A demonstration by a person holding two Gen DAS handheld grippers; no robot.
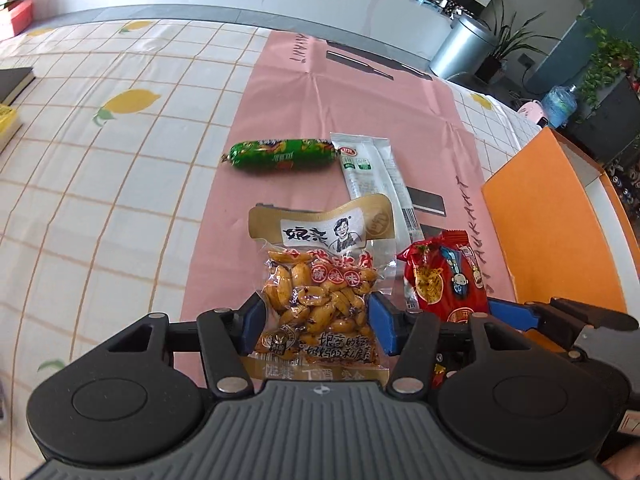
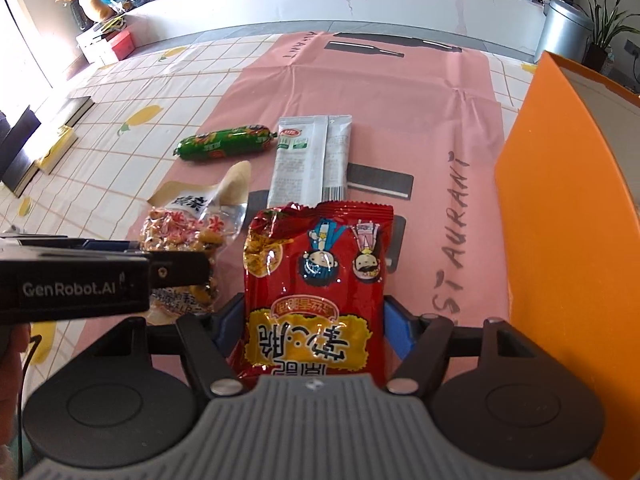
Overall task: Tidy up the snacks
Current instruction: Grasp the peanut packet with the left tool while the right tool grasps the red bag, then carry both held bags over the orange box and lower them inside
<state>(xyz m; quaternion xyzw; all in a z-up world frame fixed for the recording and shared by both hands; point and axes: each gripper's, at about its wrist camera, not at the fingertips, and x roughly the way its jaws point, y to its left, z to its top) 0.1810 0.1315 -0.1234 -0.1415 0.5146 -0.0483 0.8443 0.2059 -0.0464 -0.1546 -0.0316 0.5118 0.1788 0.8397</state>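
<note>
My left gripper (image 1: 316, 320) is shut on a clear bag of yellow broad beans (image 1: 320, 292), its blue pads pressed on both sides. My right gripper (image 2: 312, 320) is shut on a red snack bag (image 2: 320, 280) with cartoon faces. The bean bag (image 2: 188, 232) and the left gripper's body (image 2: 80, 280) show at the left of the right wrist view. The red bag (image 1: 444, 276) shows right of the beans in the left wrist view. A green sausage (image 1: 280, 154) and a white sachet (image 1: 376, 176) lie further ahead on the pink mat (image 1: 304, 104).
An orange box (image 2: 568, 216) stands open at the right edge, close to the right gripper; it also shows in the left wrist view (image 1: 548, 216). A lemon-print tablecloth (image 1: 100, 160) covers the table. Books (image 2: 52, 136) lie at the far left.
</note>
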